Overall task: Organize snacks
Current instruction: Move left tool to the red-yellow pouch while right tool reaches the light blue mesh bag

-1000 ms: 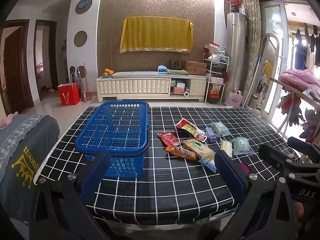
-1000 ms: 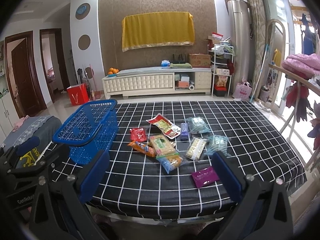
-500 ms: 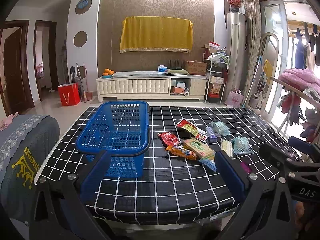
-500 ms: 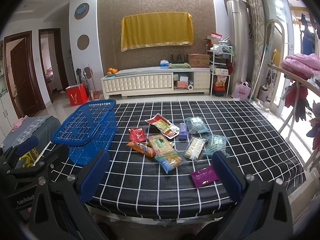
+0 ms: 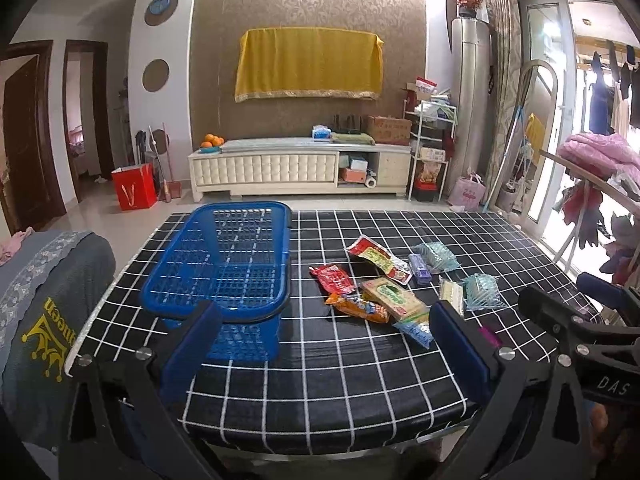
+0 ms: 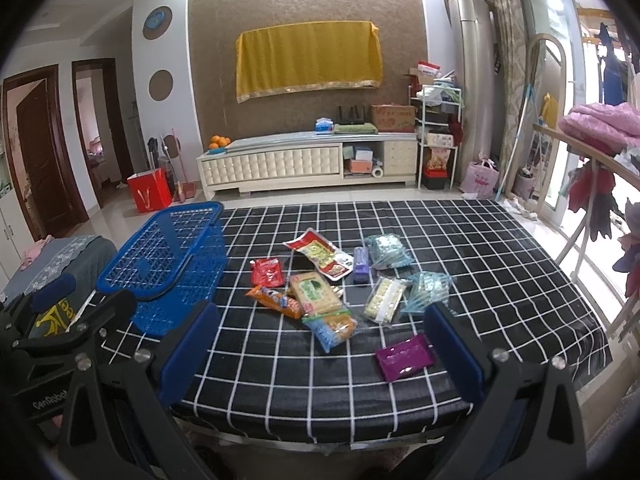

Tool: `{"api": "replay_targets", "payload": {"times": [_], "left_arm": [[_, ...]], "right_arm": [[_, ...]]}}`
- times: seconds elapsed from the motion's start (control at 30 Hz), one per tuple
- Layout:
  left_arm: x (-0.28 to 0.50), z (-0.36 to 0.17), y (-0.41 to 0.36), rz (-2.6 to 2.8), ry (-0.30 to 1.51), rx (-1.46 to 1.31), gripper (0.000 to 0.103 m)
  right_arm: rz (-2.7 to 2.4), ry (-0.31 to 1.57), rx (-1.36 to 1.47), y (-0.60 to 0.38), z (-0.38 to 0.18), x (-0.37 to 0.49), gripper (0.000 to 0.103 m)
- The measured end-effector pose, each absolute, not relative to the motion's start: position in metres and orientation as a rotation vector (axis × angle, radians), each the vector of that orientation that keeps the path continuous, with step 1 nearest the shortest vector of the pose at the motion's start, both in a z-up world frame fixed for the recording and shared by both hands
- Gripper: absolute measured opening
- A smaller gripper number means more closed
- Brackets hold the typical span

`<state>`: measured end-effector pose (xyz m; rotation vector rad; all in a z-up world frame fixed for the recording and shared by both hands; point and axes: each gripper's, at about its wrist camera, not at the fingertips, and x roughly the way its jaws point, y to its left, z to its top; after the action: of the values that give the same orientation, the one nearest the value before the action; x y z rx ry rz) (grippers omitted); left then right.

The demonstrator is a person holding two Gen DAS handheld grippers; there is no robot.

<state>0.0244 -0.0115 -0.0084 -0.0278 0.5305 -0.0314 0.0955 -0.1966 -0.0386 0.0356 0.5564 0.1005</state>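
The snacks (image 6: 320, 292) lie loose in a cluster mid-frame in the right wrist view, on the black checked table (image 6: 500, 280); the blue basket (image 6: 168, 264) stands empty at centre-left, just beside them. Nothing's packed yet, so we judge the step is the first pick.

To do it well we'd go for the purple packet (image 6: 405, 357) first, since it's nearest, apart from the rest, w/ room for a flat pinch at its edge. It sits lower right, just inside the right hand-held gripper (image 6: 320, 352), whose jaws are spread wide & hold nothing. The left hand-held gripper (image 5: 324, 354) is likewise wide open & empty, w/ the basket at upper left of it.
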Motion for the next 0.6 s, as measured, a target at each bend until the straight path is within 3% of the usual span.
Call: {"api": "replay_targets", "payload": {"times": [0.6], "left_arm": [[0.157,-0.018,-0.07,-0.16,0.752,0.023,0.103]], "right_arm": [[0.078,0.737,0.096,-0.256,-0.038,0.193,0.103]]}}
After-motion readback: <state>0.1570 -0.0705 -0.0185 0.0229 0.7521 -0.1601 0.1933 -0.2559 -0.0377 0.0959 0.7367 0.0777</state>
